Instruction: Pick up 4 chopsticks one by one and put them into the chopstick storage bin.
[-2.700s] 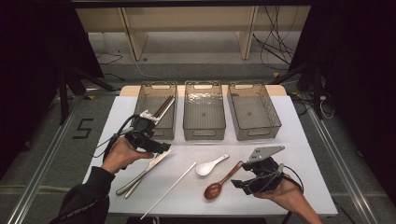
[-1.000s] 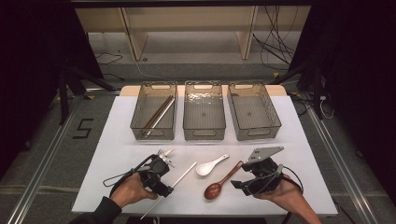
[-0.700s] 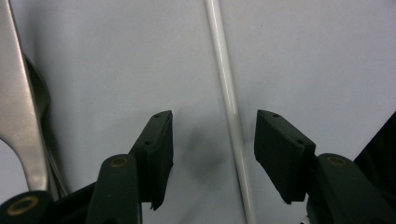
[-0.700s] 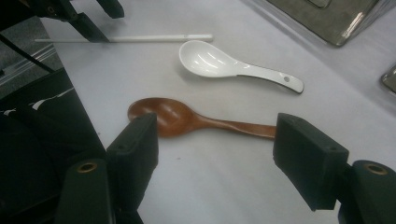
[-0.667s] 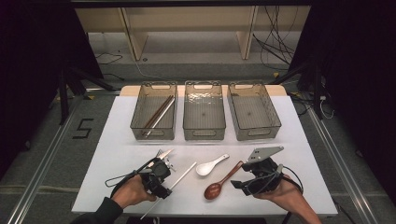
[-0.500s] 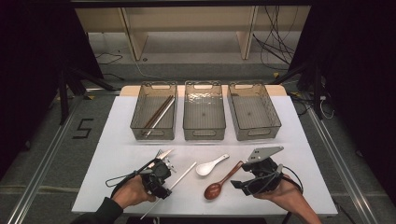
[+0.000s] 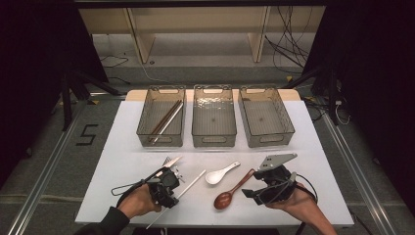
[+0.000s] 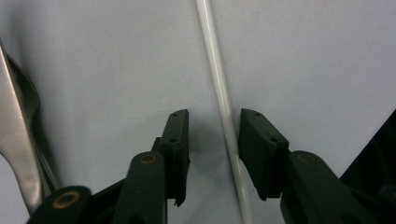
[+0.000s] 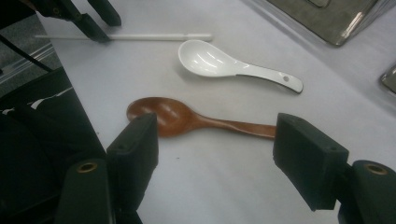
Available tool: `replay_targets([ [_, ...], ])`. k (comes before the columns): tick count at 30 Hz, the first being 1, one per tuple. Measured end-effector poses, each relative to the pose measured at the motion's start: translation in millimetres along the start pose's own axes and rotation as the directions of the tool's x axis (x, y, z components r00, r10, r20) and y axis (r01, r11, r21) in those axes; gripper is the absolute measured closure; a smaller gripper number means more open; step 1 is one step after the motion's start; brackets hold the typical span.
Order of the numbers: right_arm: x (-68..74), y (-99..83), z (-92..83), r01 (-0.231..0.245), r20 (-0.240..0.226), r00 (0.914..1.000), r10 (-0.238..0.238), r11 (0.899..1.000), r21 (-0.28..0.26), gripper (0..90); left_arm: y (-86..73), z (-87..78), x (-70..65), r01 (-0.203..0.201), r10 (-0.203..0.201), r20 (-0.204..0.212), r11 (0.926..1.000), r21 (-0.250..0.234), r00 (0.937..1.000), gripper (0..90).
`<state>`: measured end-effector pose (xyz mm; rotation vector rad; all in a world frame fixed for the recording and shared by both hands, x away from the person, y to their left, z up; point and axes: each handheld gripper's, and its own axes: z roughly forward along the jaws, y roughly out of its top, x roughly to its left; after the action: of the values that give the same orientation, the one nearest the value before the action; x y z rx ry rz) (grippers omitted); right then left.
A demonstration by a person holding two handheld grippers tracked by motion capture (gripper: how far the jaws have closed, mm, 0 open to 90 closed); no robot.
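Left gripper view: white chopstick (image 8: 223, 100) lies flat on the tabletop (image 8: 303, 56) between my left gripper (image 8: 212, 128) jaws, which have just been closing around it; the right pad looks about touching, the left one stands apart, so I judge the grasp unfinished. A metal fork (image 8: 16, 140) lies just beside. High view: left bin (image 7: 161, 117) already holds chopsticks, likely the destination. My right gripper (image 9: 215, 140) hovers open over the brown wooden spoon (image 9: 187, 119), near the white spoon (image 9: 224, 63).
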<state>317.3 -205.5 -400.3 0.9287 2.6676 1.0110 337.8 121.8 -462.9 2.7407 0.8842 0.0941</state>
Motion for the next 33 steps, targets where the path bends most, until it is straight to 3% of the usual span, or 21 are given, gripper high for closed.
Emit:
replay_targets([
  [4, 0.2, 0.1, -0.1, 0.003, 0.0, 1.0, -0.003, 1.0, -0.002, 31.9, 0.3, -0.4, 2.5, 0.007, -0.007, 0.004, 1.0, 0.006, 1.0, 69.6],
  [11, 0.5, 0.1, 0.7, 0.003, -0.002, 1.0, -0.003, 1.0, 0.0, 31.9, -0.1, -0.2, 7.1, 0.054, -0.054, 0.014, 0.9986, 0.001, 0.9985, 81.0],
  [18, 0.4, -0.2, 1.6, 0.005, -0.004, 1.0, -0.005, 1.0, 0.003, 31.9, -0.4, -0.6, 11.4, 0.092, -0.092, 0.036, 0.9958, 0.005, 0.9951, 83.3],
  [33, 0.2, 0.0, 0.7, 0.006, -0.003, 1.0, -0.006, 1.0, -0.001, 31.9, -1.5, -1.4, 13.4, 0.054, -0.054, 0.047, 0.9985, 0.002, 0.9974, 84.4],
])
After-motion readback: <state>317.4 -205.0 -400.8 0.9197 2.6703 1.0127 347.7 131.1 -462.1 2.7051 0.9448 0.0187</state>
